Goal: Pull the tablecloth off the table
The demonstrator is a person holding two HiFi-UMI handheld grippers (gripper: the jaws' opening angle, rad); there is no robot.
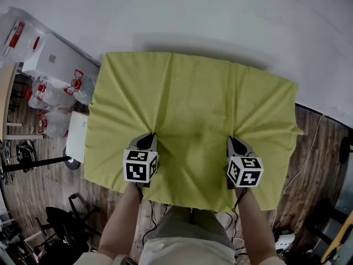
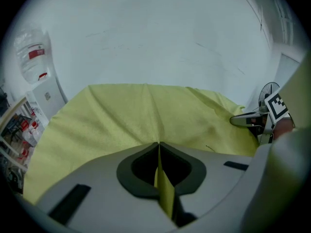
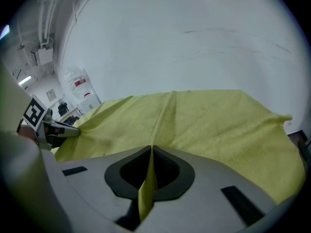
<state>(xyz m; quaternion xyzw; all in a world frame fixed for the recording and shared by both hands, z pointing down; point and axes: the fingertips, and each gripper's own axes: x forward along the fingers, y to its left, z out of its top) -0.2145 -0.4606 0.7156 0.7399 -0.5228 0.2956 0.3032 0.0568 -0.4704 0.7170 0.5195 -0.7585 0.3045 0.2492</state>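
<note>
A yellow-green tablecloth (image 1: 193, 104) covers a small table below me, its edges hanging over all sides. My left gripper (image 1: 148, 139) is shut on a pinched fold of the tablecloth (image 2: 160, 178) near its front edge, left of centre. My right gripper (image 1: 236, 142) is shut on another fold of the tablecloth (image 3: 147, 178) at the front right. Creases fan out across the cloth from both pinched points. In the left gripper view the right gripper (image 2: 243, 120) shows at the right; in the right gripper view the left gripper (image 3: 65, 128) shows at the left.
A white wall (image 1: 220, 15) stands behind the table. At the left are a white box (image 1: 52, 57), several water bottles (image 1: 49, 95) and a black stand (image 1: 38, 162) on the wooden floor (image 1: 314, 148). A cable (image 1: 306, 159) lies on the floor at the right.
</note>
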